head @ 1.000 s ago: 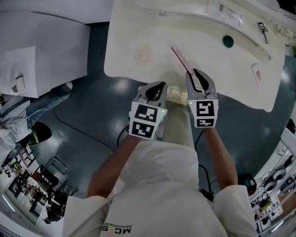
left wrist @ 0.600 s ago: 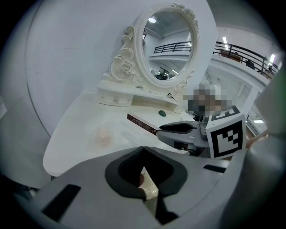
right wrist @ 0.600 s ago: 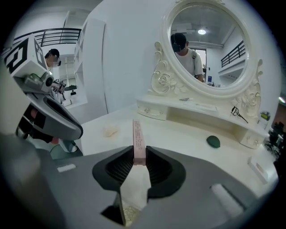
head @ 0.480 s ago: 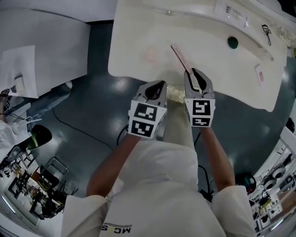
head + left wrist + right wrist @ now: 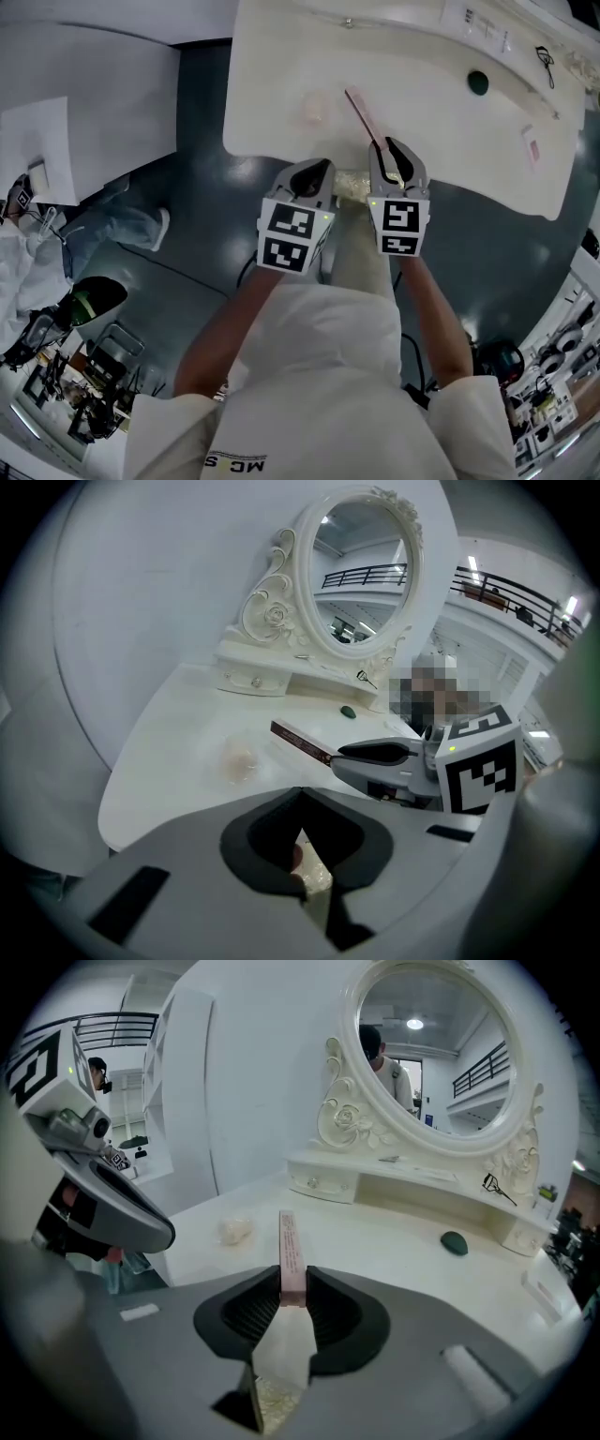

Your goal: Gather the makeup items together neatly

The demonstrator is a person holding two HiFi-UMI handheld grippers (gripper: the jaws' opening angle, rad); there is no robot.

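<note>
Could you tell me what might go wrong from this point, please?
1. The right gripper pinches the long pink box only at its near end, so the box may pivot or slip when it is set down.
2. The box's far end sits not far from the pale puff and could knock it on a sideways swing.

Person in a white short-sleeved shirt, a grey claw in each hand.
The left claw (image 5: 322,169) and the right claw (image 5: 391,146) have pale grey shells with black padded jaws. Each carries a white cube (image 5: 289,238) printed with black square markers, with a small green light at a corner. The shirt (image 5: 319,375) bears dark lettering (image 5: 236,464) near its hem, perhaps a logo, too small to read.
</note>
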